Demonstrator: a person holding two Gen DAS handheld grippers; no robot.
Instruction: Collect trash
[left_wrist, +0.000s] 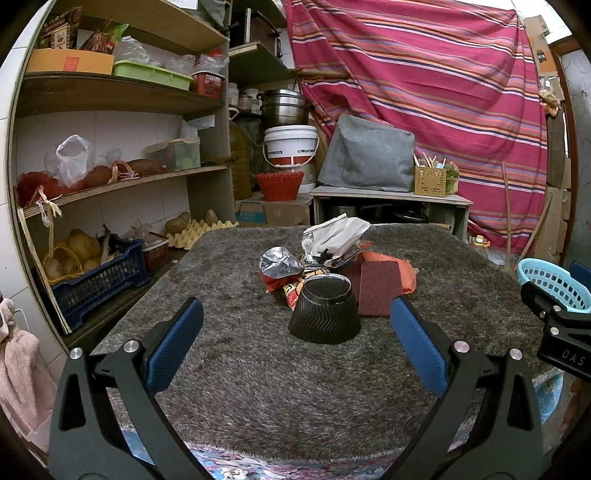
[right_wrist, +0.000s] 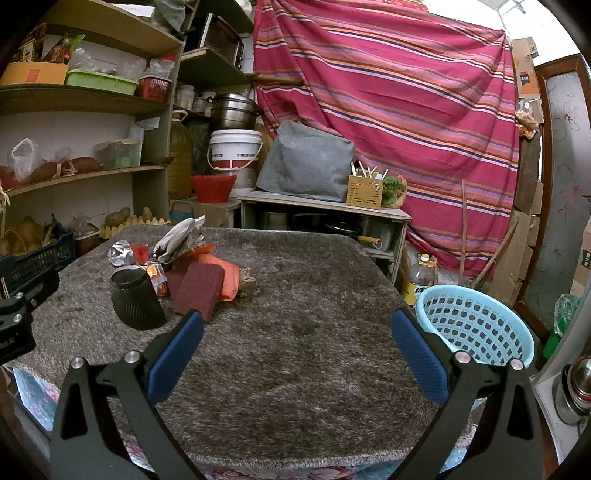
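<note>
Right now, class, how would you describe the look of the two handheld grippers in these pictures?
Both match: the left gripper and the right gripper have black angular frames with triangular cut-outs, round silver pivot bolts, and textured blue pads on the fingers. White lettering marks the right gripper's black body. No cables or sleeves show.

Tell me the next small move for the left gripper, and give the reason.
Probably ease the left gripper forward until its open fingers straddle the black ribbed cup, then close. The cup stands upside down on the grey rug, nearest of the trash pile and centred between the fingers. The blue basket waits empty by the right gripper.
</note>
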